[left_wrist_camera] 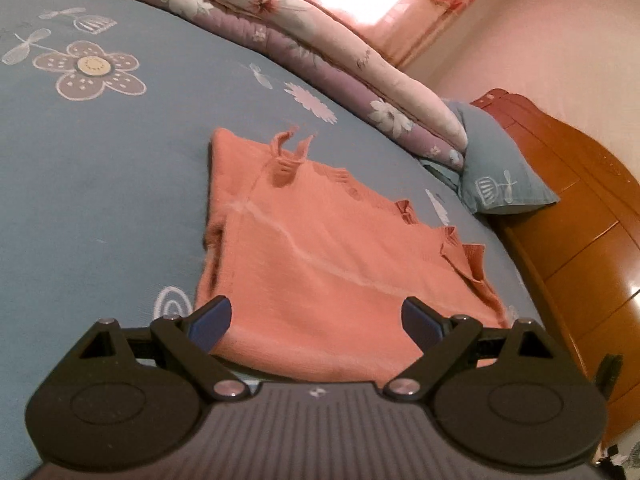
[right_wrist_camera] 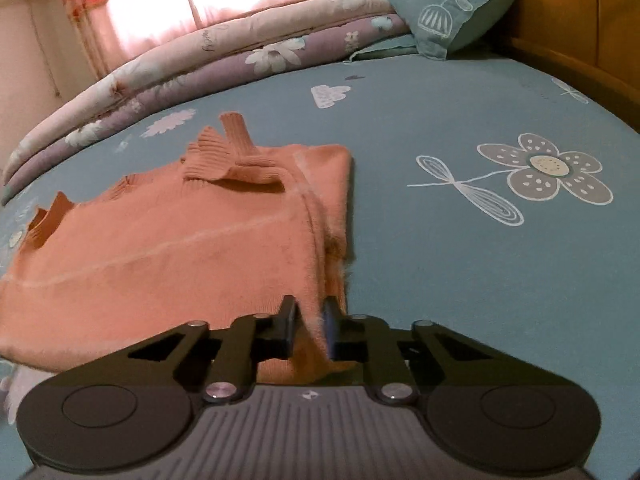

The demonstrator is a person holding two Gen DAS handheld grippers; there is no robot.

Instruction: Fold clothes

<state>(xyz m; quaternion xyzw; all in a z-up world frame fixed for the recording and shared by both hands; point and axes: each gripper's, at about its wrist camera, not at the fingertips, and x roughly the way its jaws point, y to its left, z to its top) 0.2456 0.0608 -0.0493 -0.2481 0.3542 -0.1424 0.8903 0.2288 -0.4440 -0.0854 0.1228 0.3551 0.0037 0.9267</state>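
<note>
Right wrist view had the right gripper (right_wrist_camera: 311,322) clenched on the near corner of the orange sweater (right_wrist_camera: 172,240), fuzzy knit pinched between its pads. Left gripper (left_wrist_camera: 316,322) stood spread wide, its blue fingertips (left_wrist_camera: 212,320) either side of the sweater's (left_wrist_camera: 320,264) near hem, gripping nothing. Sweater lay folded on the blue floral bedsheet (right_wrist_camera: 460,240).

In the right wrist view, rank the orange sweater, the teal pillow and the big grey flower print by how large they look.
1. orange sweater, largest, though it lies nearest the camera.
2. grey flower print and teal pillow: too alike to rank; the pillow lies farther off.
</note>
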